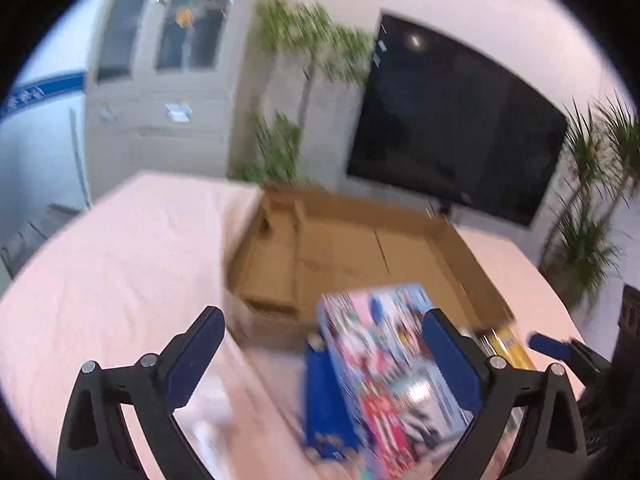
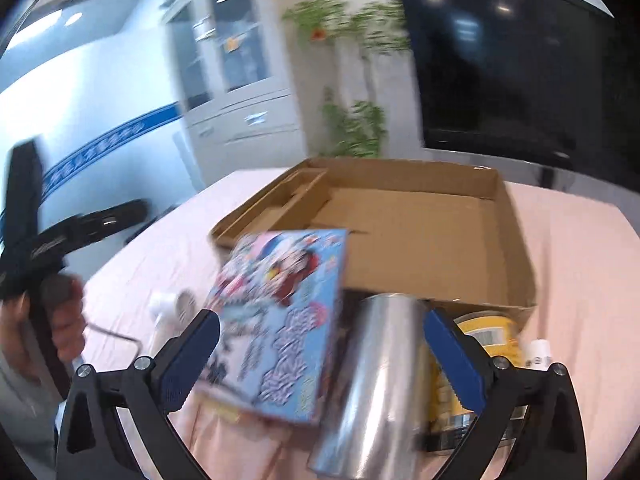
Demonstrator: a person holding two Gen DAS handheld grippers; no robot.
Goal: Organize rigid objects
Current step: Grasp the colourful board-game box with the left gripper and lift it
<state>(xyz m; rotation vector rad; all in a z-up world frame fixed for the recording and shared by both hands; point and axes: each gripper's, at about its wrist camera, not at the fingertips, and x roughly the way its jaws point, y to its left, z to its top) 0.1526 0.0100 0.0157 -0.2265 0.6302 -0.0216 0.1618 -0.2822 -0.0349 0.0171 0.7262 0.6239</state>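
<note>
A wide, shallow cardboard box [image 1: 472,264] lies open on the pink-covered table [image 1: 120,260]. Against its near wall leans a flat colourful toy box [image 1: 380,360], with a blue box [image 1: 324,400] under it. My left gripper [image 1: 324,344] is open around the toy box. In the right wrist view my right gripper [image 2: 324,356] is open too. Between its fingers are the toy box [image 2: 280,320] and a shiny silver cylinder [image 2: 380,380]. I cannot tell whether the pads touch either. A yellow can [image 2: 492,332] sits behind the right finger, in front of the cardboard box [image 2: 516,248].
A white roll [image 2: 176,304] and a thin rod lie on the cloth at the left. A small white bottle [image 2: 540,354] stands by the yellow can. A hand [image 2: 60,320] holds the other gripper at far left. A dark screen [image 1: 460,128], plants and a cabinet stand behind the table.
</note>
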